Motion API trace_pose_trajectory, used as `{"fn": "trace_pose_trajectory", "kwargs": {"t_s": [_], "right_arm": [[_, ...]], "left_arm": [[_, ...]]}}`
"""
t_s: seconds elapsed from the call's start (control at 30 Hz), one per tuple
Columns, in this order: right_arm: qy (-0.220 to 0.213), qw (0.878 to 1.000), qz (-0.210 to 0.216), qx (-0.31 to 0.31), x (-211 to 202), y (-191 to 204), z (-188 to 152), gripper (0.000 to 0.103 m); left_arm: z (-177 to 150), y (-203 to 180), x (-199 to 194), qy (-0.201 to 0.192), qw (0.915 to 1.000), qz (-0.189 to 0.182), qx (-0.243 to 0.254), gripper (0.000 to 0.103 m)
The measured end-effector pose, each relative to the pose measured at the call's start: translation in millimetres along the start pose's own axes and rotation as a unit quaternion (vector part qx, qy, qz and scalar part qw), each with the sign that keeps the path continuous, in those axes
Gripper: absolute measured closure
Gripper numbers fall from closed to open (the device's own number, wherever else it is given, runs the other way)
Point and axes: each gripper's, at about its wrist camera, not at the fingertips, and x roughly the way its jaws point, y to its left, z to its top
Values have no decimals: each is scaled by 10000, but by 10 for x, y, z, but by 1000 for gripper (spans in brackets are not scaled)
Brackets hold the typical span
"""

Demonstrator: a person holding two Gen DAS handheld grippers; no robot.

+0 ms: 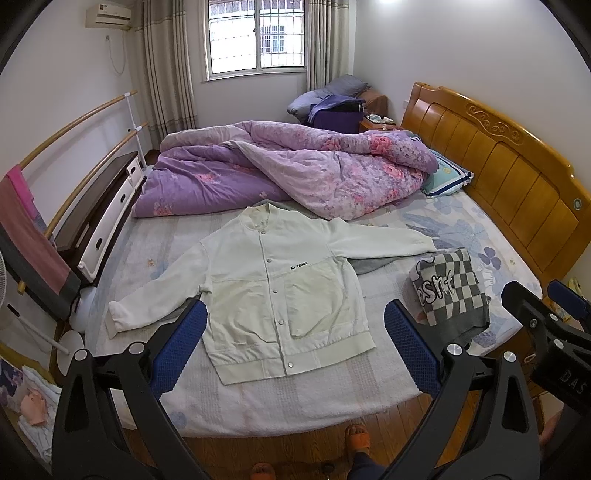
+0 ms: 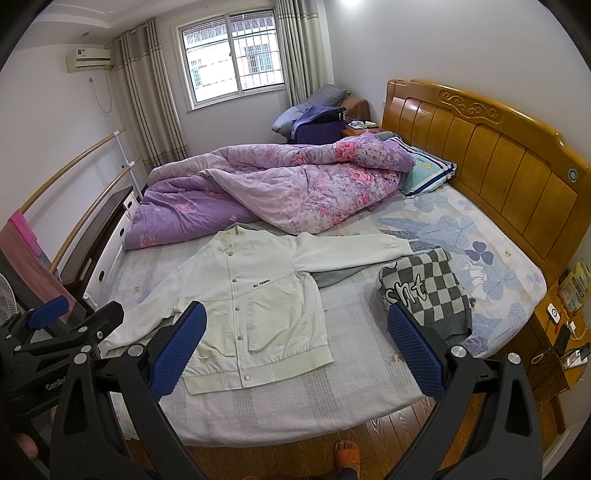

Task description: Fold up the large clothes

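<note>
- White jacket (image 1: 280, 295) lay flat, buttoned, sleeves spread, on the bed (image 1: 295, 398).
- Folded checkered sweater (image 1: 450, 288) sat just right of the jacket; purple quilt (image 1: 280, 166) bunched behind it.
- Left tongs (image 1: 295, 345) and right tongs (image 2: 295, 347) both gaped apart above the jacket, holding nothing.

Daylight enters through the window (image 1: 256, 37) at 12 o'clock; a ceiling lamp (image 2: 352, 2) glares. Illumination even, shadows soft. Fisheye bends edges; corners black.
</note>
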Motion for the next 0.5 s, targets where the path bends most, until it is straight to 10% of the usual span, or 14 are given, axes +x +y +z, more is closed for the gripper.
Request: {"fn": "trace_pose_trajectory", "kwargs": {"t_s": [0.5], "right_arm": [[3, 10000, 9, -4, 1, -6, 9, 8]], "left_arm": [[25, -69, 27, -112, 9999, -54, 33, 6]]}}
